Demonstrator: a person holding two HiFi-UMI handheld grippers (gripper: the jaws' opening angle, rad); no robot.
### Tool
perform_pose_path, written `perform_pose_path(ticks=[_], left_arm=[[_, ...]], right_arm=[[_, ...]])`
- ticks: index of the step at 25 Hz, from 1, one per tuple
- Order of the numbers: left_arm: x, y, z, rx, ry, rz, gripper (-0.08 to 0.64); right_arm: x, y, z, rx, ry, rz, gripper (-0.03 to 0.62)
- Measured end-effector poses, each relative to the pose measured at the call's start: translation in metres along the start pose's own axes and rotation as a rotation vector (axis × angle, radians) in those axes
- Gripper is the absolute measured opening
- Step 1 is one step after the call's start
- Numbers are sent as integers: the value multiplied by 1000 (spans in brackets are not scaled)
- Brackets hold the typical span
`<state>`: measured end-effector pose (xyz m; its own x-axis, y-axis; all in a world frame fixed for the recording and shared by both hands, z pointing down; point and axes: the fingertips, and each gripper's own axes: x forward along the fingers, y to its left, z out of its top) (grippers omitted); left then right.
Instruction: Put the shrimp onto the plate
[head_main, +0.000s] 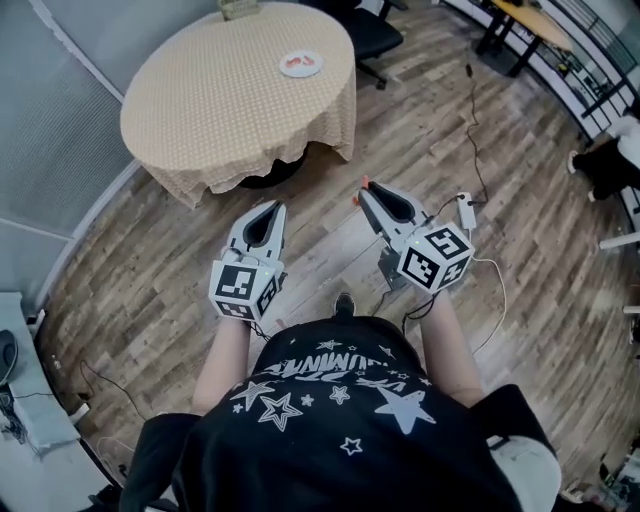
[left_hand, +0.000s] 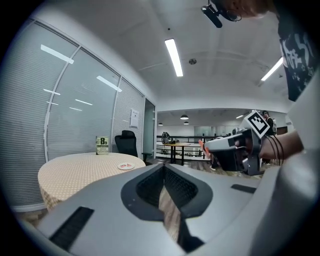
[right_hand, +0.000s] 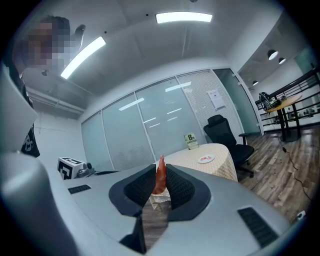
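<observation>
Right tongs (head_main: 367, 193) are clamped on the shrimp (right_hand: 160, 179), left tongs (head_main: 273, 212) pressed together and empty. Looks like the carry step: plate (head_main: 303, 75) sits on the table (head_main: 220, 110) well ahead, so next means reaching over and lowering the shrimp onto it.

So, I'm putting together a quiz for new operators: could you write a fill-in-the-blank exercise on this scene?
The right gripper is shut on a ___.
The left gripper holds ___.
The plate sits on a round ___.
Missing words: shrimp; nothing; table.
</observation>
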<state>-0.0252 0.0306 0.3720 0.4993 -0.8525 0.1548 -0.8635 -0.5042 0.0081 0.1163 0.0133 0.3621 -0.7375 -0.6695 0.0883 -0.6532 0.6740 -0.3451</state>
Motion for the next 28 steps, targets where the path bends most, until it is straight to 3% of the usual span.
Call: perform_pose_path(ticks=[8,11,17,28], left_arm=[[51,4,13,0,-32,88,8],[50,1,14,-20,-35,136,8],[48,9,14,25,-12,209,8],[79,16,10,26,-33,128,8]], right_arm=[[6,-56,7,2,25,52,67],[5,-66,6,11,33,76,67],[14,-71,5,27,34,116,67],[36,-78,-4,48,54,106,67]])
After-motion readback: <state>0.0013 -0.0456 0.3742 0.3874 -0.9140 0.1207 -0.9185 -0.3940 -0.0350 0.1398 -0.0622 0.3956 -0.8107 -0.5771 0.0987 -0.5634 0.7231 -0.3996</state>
